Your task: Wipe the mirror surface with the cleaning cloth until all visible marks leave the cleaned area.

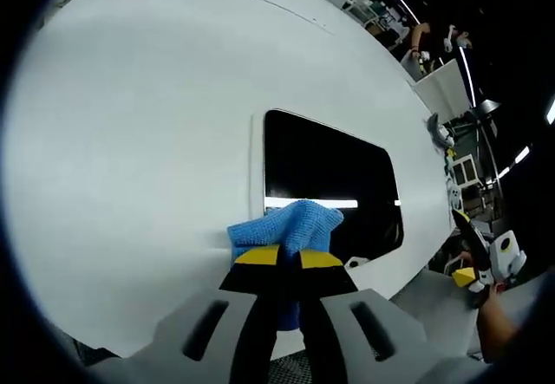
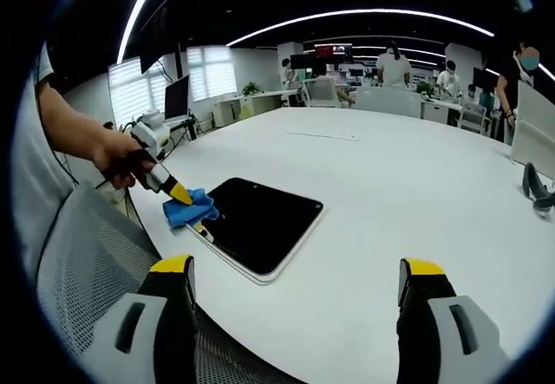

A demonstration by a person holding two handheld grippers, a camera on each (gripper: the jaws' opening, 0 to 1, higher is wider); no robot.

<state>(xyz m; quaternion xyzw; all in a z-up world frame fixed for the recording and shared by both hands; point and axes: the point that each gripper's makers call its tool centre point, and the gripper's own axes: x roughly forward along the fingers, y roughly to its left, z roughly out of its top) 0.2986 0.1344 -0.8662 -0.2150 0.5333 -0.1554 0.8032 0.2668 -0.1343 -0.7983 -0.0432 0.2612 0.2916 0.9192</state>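
A dark rectangular mirror (image 1: pixel 329 180) with a white rim lies flat on the white table (image 1: pixel 130 141). My left gripper (image 1: pixel 290 258) is shut on a blue cleaning cloth (image 1: pixel 290 224), which rests at the mirror's near edge. In the right gripper view the mirror (image 2: pixel 264 219) sits near the table's front left corner, and the left gripper (image 2: pixel 178 193) presses the blue cloth (image 2: pixel 191 209) against the mirror's left end, held by a person's hand. My right gripper (image 2: pixel 295 284) hangs open above the table's front edge, well apart from the mirror, with nothing between its jaws.
A mesh office chair (image 2: pixel 78 271) stands at the table's near left. A small dark object (image 2: pixel 538 189) lies at the table's far right edge. Several people (image 2: pixel 395 63) sit and stand at desks beyond the table. Wide bare tabletop stretches behind the mirror.
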